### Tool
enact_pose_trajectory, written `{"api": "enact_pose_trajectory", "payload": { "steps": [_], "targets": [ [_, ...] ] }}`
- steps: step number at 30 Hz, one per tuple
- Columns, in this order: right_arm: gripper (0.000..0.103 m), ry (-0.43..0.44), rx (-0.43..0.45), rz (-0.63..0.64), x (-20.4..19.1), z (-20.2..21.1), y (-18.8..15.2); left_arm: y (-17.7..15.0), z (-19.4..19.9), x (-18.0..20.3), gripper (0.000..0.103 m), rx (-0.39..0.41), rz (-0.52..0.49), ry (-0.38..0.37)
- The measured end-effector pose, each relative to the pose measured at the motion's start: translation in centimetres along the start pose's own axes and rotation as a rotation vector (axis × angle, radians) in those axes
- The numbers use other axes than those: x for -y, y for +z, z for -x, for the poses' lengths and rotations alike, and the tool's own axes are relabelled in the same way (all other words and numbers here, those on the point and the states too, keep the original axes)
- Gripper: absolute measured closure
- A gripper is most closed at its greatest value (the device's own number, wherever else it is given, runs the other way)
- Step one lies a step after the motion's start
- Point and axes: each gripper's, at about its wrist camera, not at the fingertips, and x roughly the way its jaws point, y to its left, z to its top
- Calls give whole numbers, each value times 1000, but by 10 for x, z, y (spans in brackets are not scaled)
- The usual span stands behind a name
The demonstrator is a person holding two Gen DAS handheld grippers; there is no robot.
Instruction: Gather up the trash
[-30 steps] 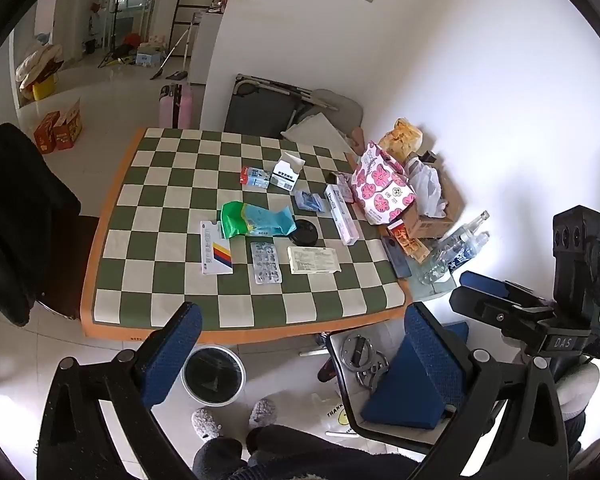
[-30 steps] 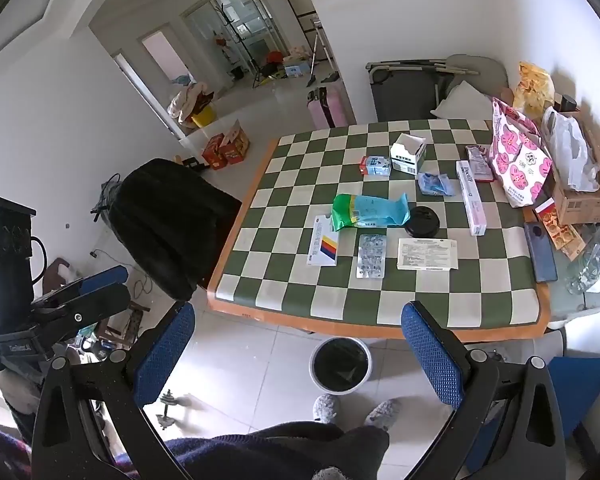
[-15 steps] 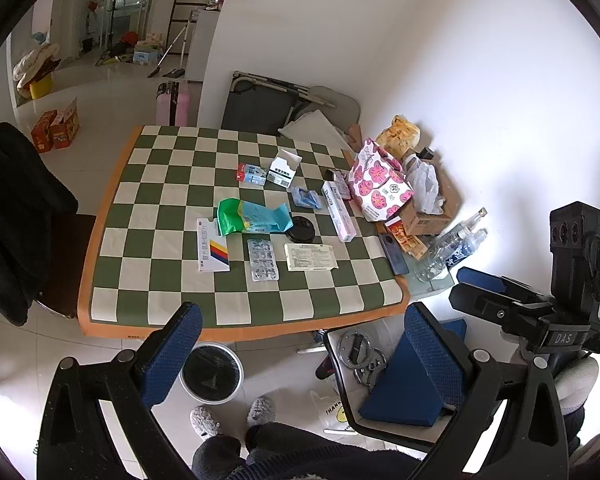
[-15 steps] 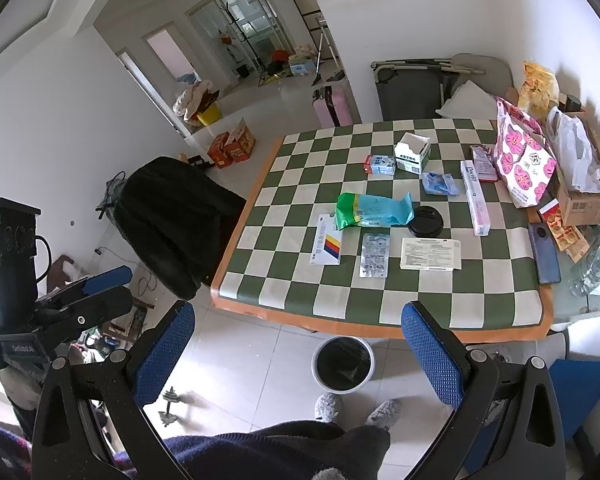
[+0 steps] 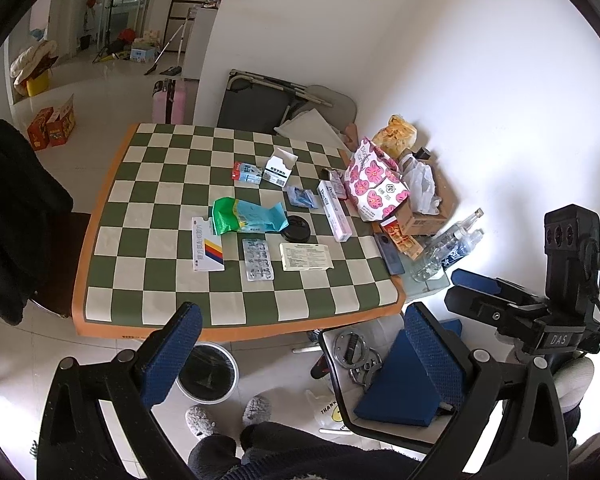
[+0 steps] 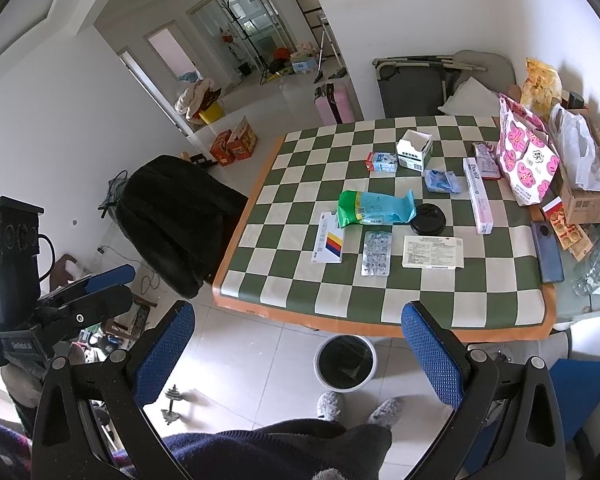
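Observation:
Trash lies on the green-and-cream checkered table (image 5: 148,280) (image 6: 292,284): a green and blue wrapper (image 5: 244,216) (image 6: 374,208), a pill blister (image 5: 258,259) (image 6: 376,253), a flat medicine box (image 5: 207,249) (image 6: 329,242), a leaflet (image 5: 306,256) (image 6: 432,252), a black lid (image 5: 296,228) (image 6: 430,219), an open white carton (image 5: 280,168) (image 6: 414,149). A white trash bin (image 5: 208,372) (image 6: 346,362) stands on the floor at the table's front edge. My left gripper (image 5: 300,356) and right gripper (image 6: 298,356) are both open and empty, held high in front of the table.
A pink flowered bag (image 5: 374,180) (image 6: 526,160), cardboard box (image 6: 588,196), phone (image 6: 546,252) and bottles (image 5: 444,248) crowd the table's right edge. A black coat on a chair (image 6: 180,220) stands left. A chair with a blue cushion (image 5: 396,388) stands right of the bin.
Both grippers have drawn slightly back and up from the table; the table looks a bit smaller and farther. Nothing on the table has moved.

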Motion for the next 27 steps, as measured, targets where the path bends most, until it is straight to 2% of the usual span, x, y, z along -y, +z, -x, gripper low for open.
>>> {"api": "enact_pose_trajectory", "payload": {
  "steps": [27],
  "targets": [
    [0,8,-3,-4,-2,-4,0,12,-14,12,0,-8,-6,-22]
  ]
}}
